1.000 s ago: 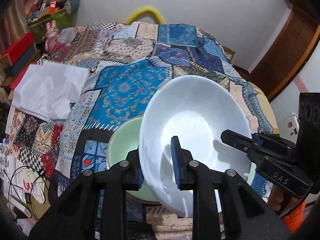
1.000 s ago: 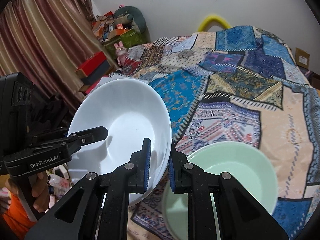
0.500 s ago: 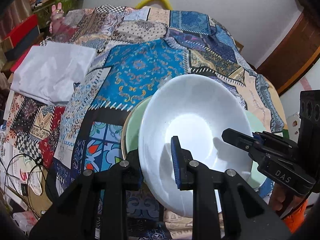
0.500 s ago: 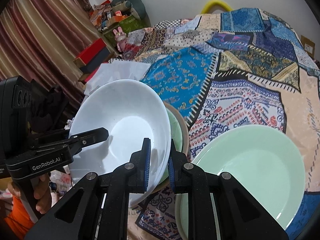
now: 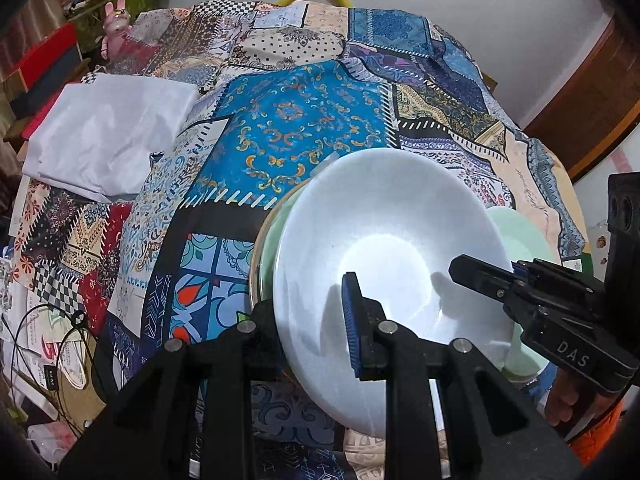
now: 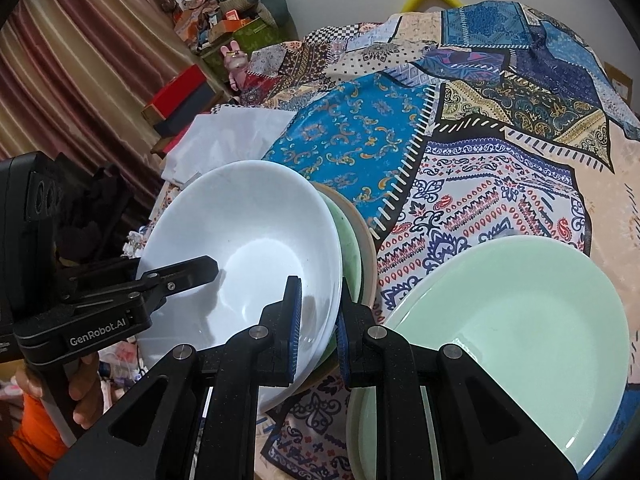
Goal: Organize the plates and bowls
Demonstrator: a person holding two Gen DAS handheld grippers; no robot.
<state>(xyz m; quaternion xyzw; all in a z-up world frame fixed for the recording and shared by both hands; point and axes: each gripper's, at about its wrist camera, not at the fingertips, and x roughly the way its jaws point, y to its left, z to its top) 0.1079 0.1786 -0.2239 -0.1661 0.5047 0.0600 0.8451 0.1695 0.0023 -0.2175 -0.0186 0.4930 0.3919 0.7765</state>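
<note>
clamped on the white bowl (image 5: pixel 384 248) from both sides: left gripper (image 5: pixel 316 320) pinching the near-left rim, one blue pad inside the bowl, the other finger behind the wall; right gripper (image 6: pixel 318 320) pinching the opposite rim the same way, rim edge between its blue pads (image 6: pixel 294 320). bowl tilted, held just over a green bowl (image 6: pixel 348 240) with a tan rim, nested partly into it. immediately right of the right gripper, a pale green plate (image 6: pixel 520 320) lying on the patchwork cloth (image 6: pixel 460 200). beyond the left gripper and to its left, a folded white sheet (image 5: pixel 108 136). farther back, a pink rabbit toy (image 6: pixel 236 60) beside stacked red boxes (image 6: pixel 180 92).
</note>
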